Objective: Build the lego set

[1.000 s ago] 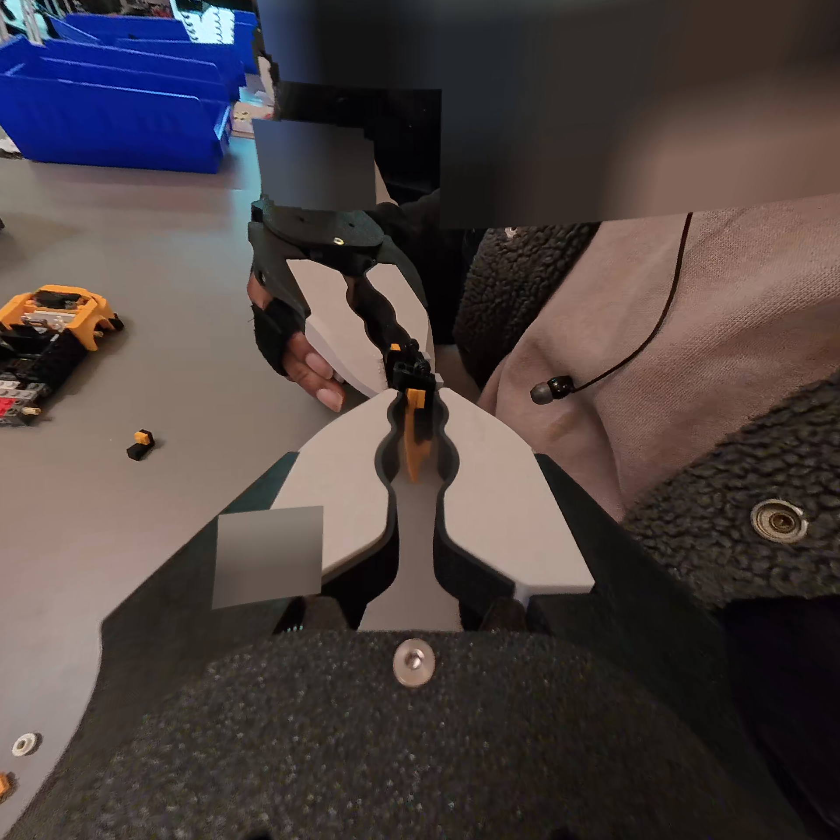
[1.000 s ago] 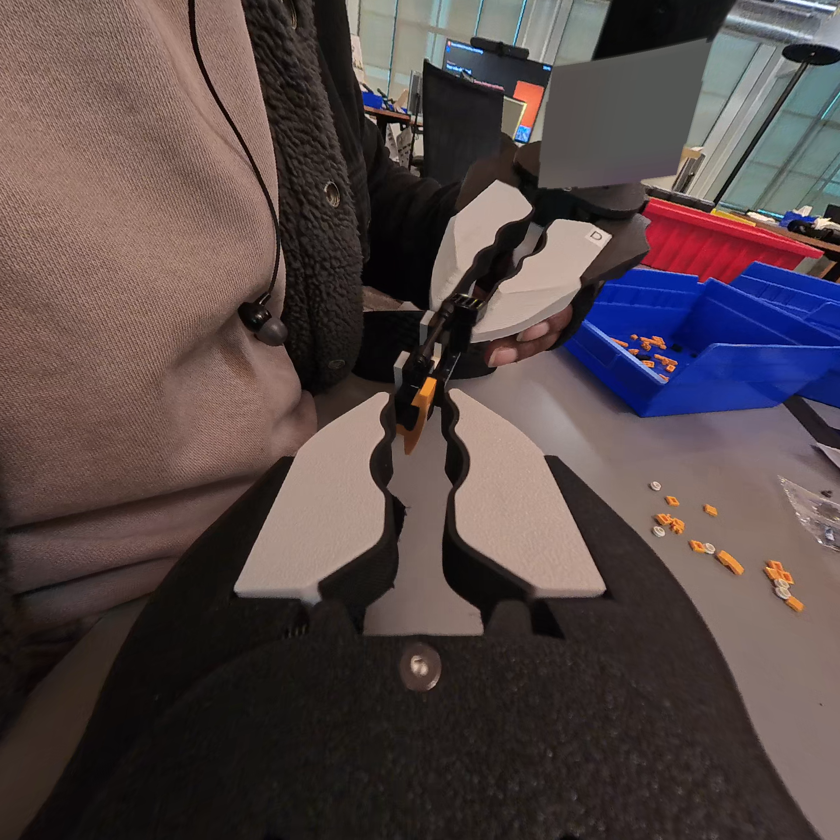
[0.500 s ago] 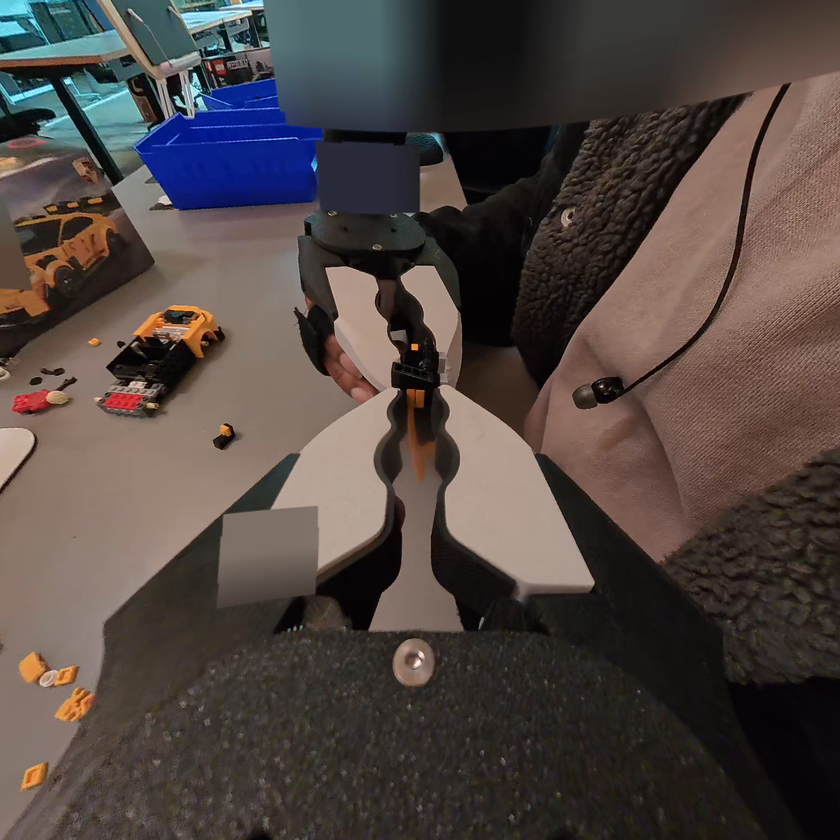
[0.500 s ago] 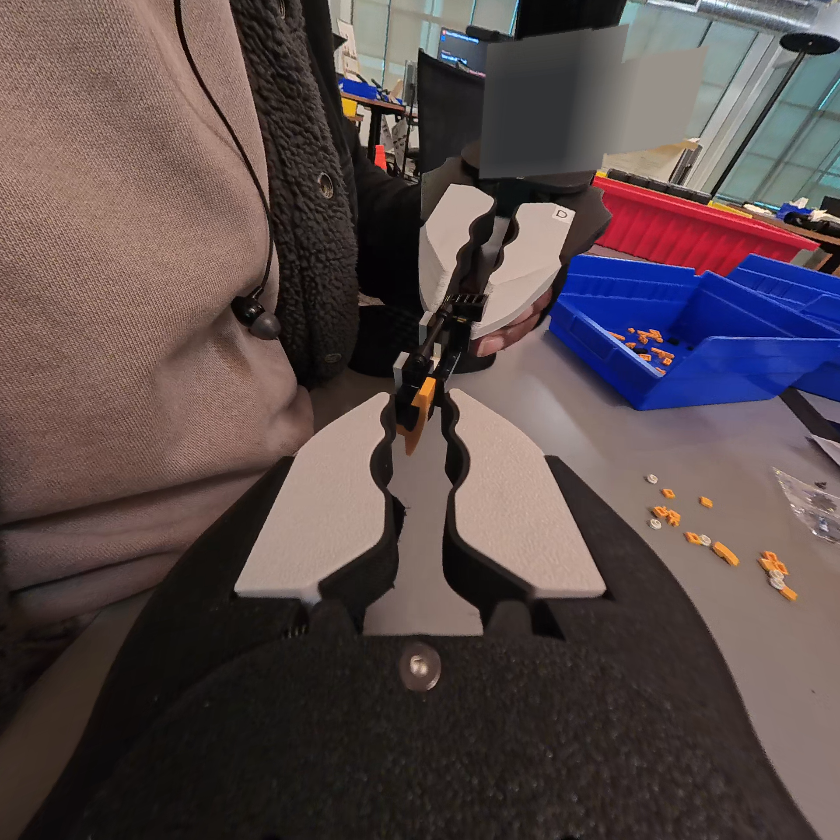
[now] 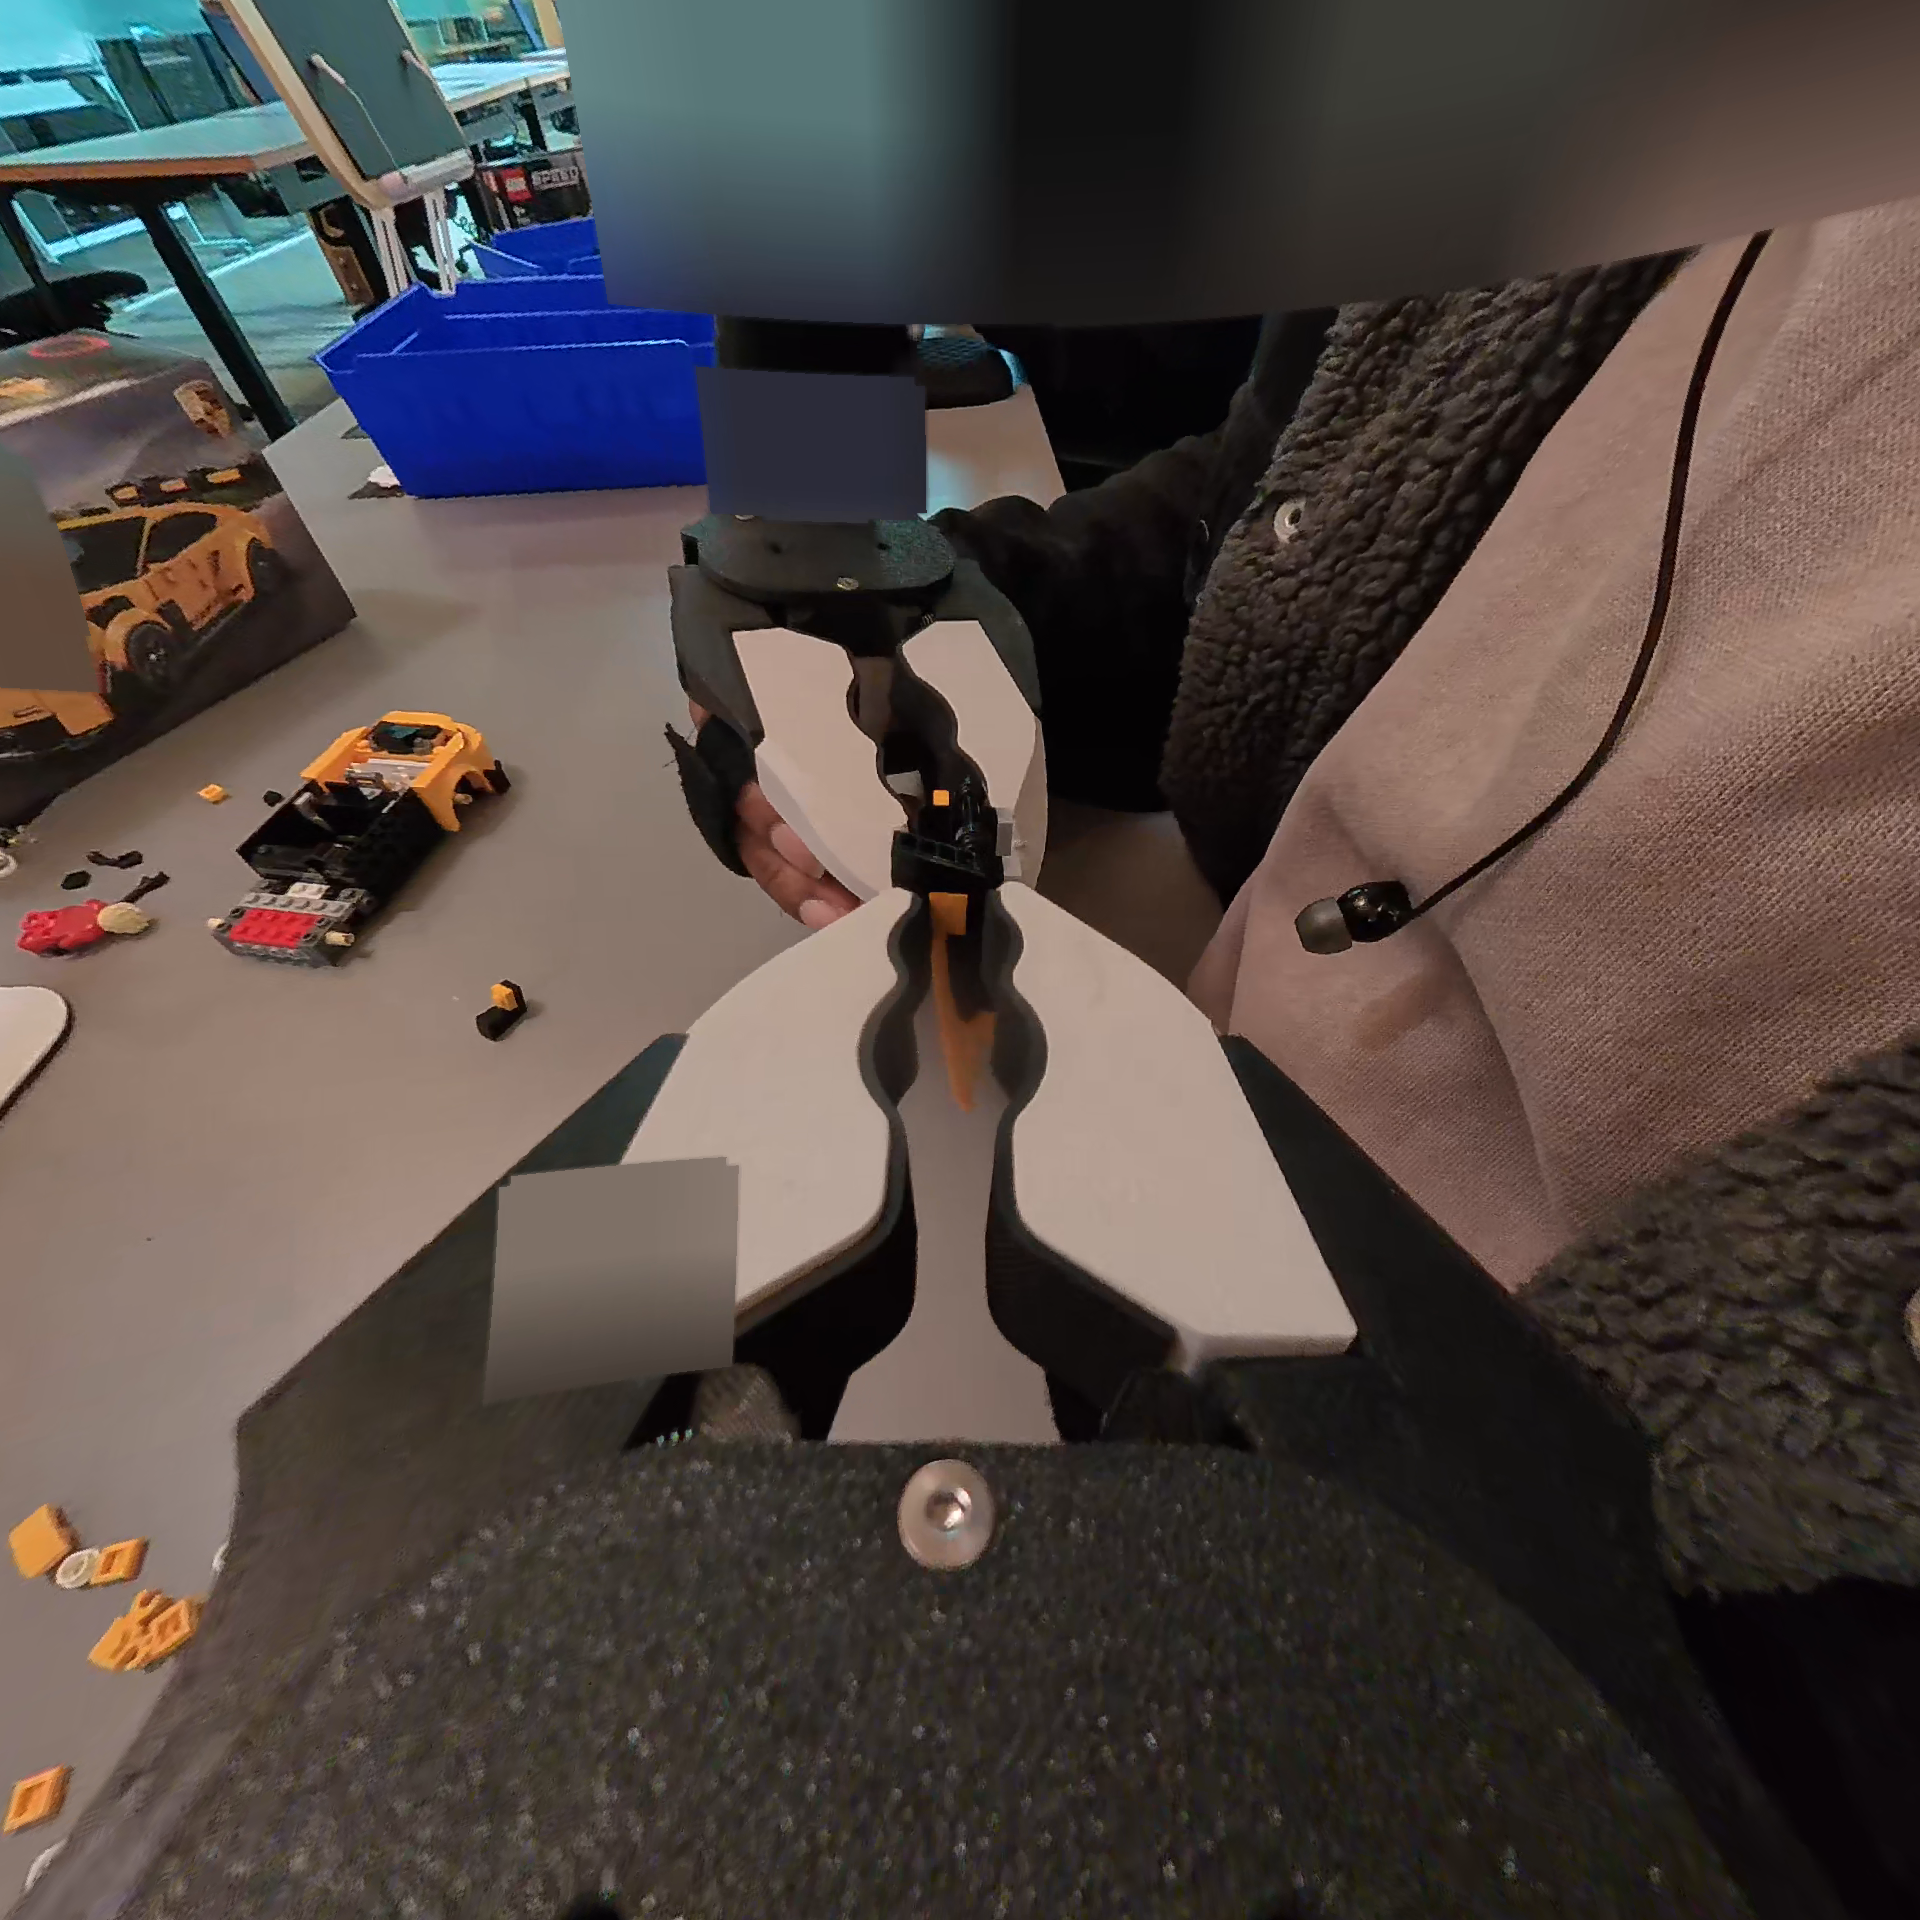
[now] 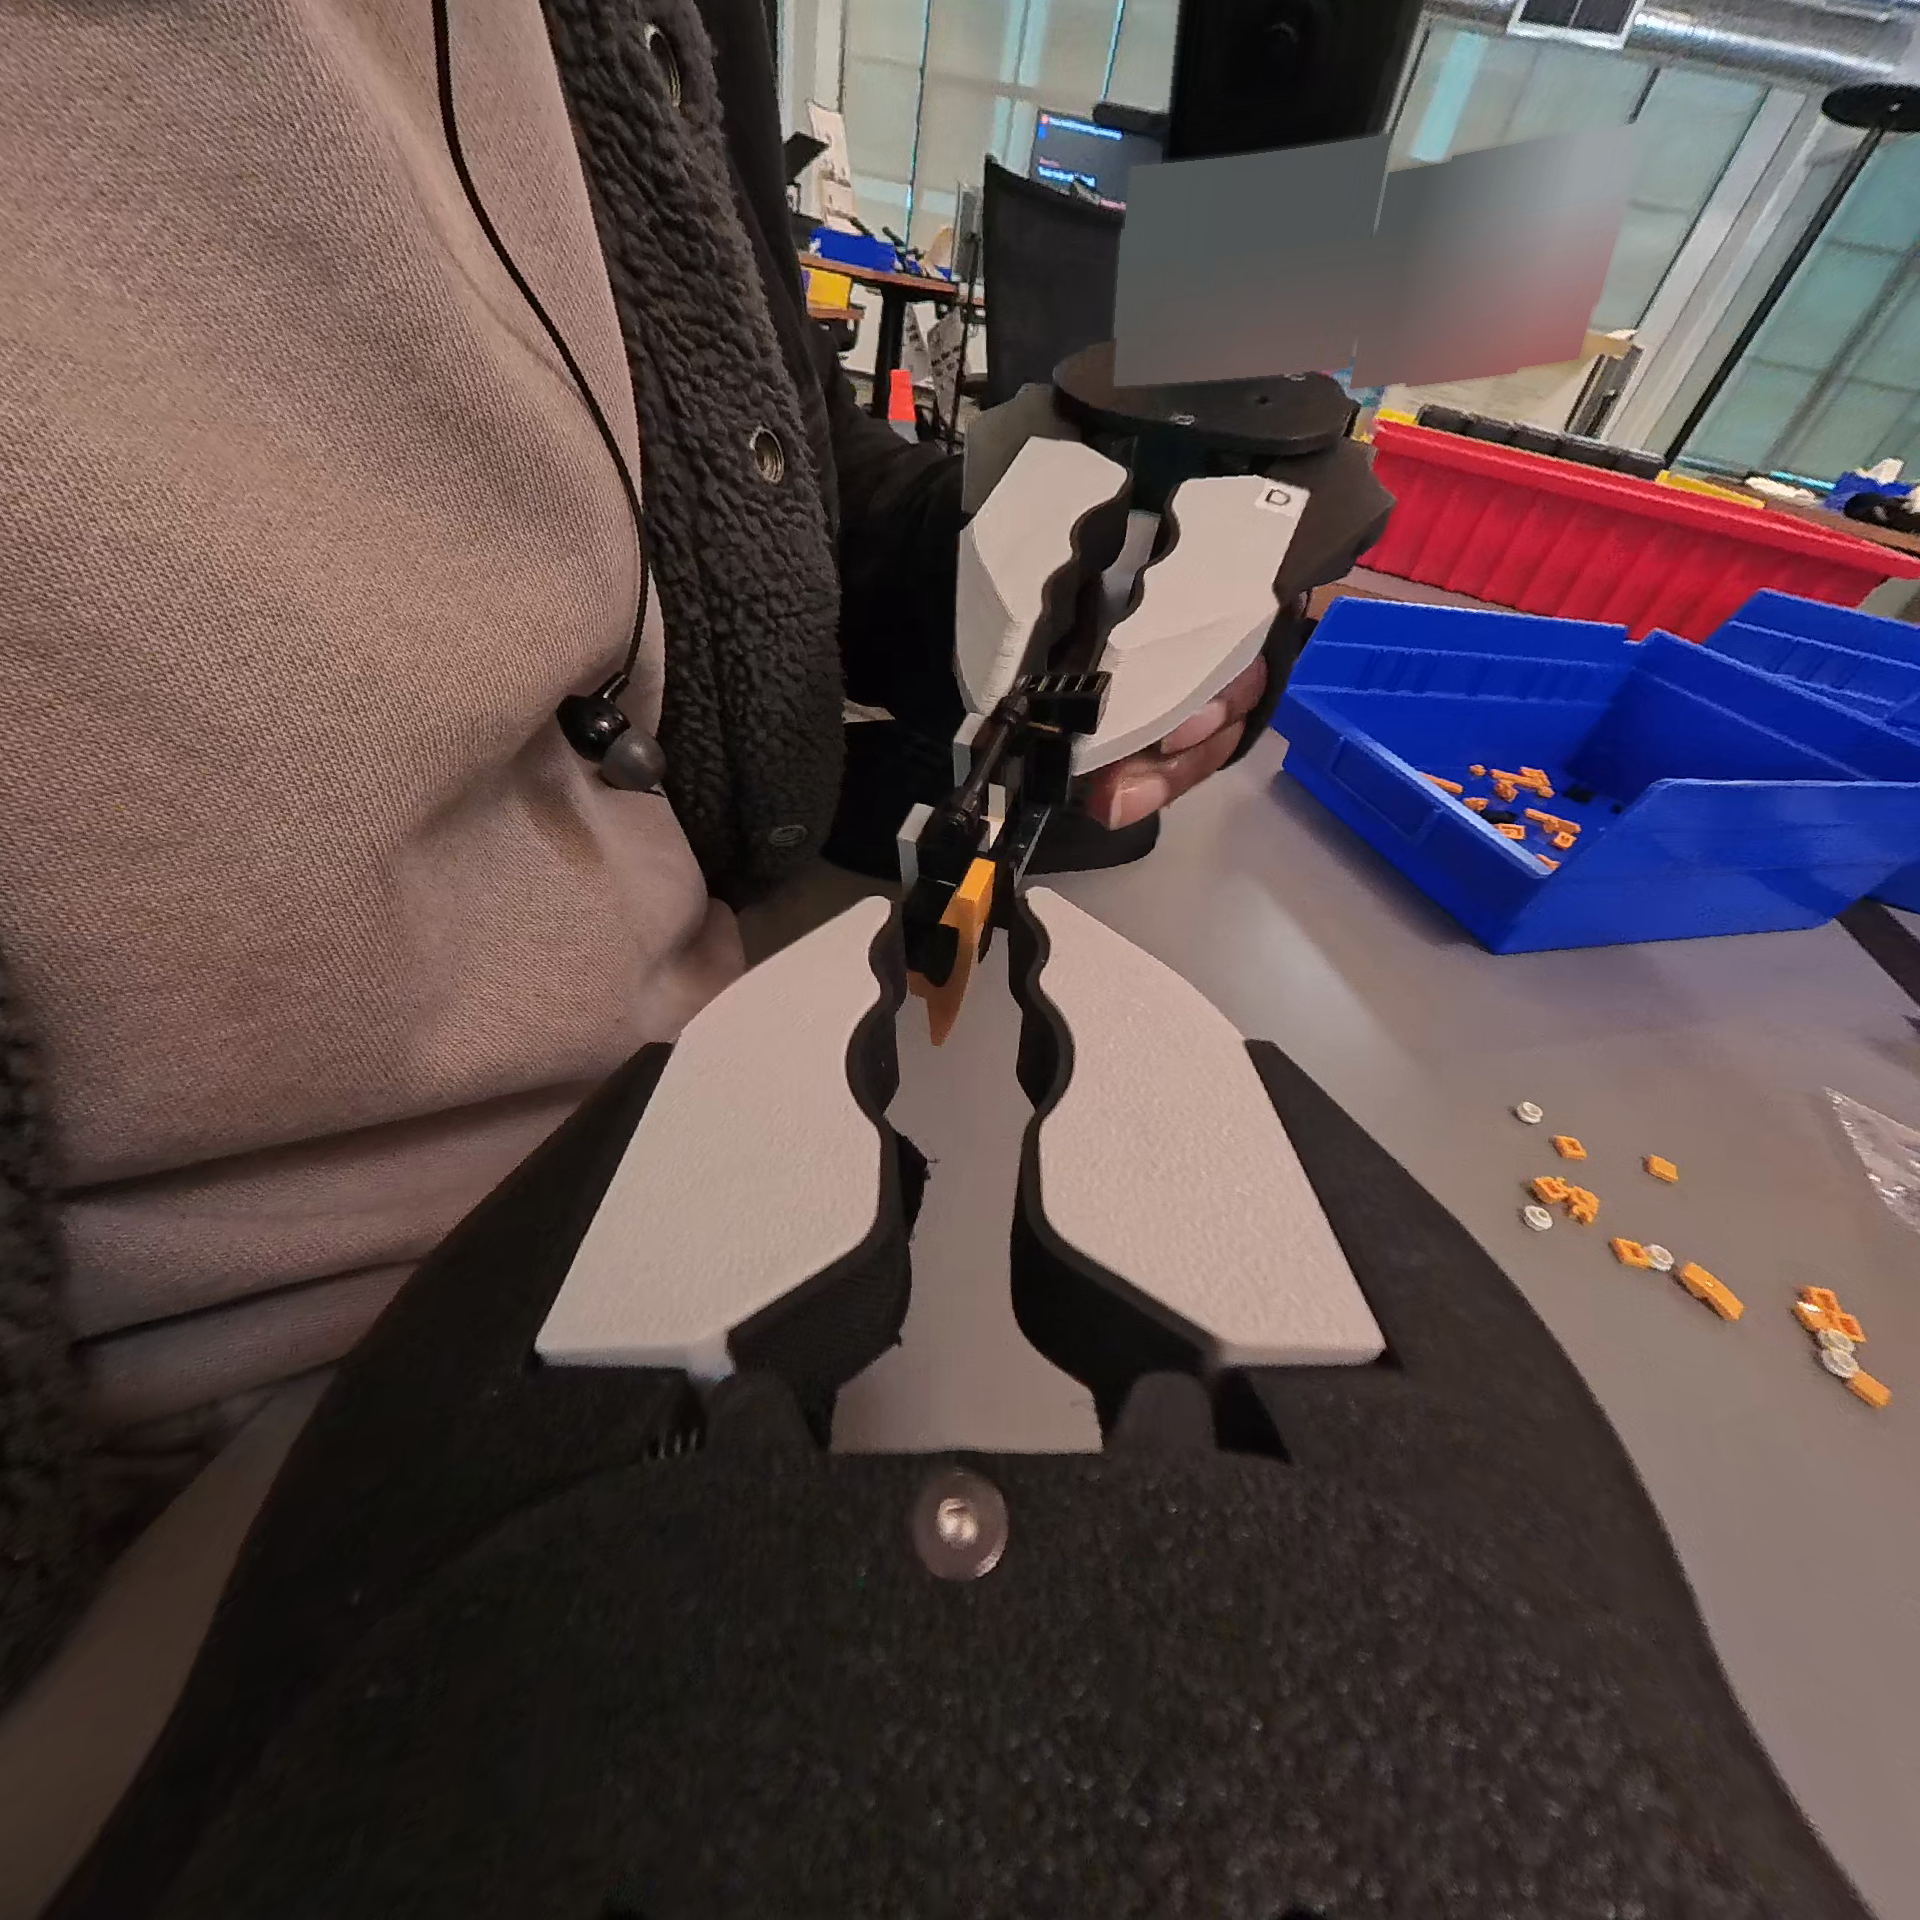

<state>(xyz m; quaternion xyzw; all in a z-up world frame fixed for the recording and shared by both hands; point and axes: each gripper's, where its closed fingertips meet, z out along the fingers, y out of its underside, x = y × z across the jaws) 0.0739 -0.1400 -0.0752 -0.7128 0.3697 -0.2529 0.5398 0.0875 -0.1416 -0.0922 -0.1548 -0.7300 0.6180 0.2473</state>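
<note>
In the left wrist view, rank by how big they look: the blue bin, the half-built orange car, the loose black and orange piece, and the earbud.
1. blue bin
2. half-built orange car
3. and 4. earbud and loose black and orange piece: look alike in size, and the earbud hangs nearer the camera, so no ranking.

You see an orange-and-black lego piece (image 5: 961,997); beyond it, blue bins (image 5: 520,416); left of it, an orange, black and red car build (image 5: 353,821).
</note>
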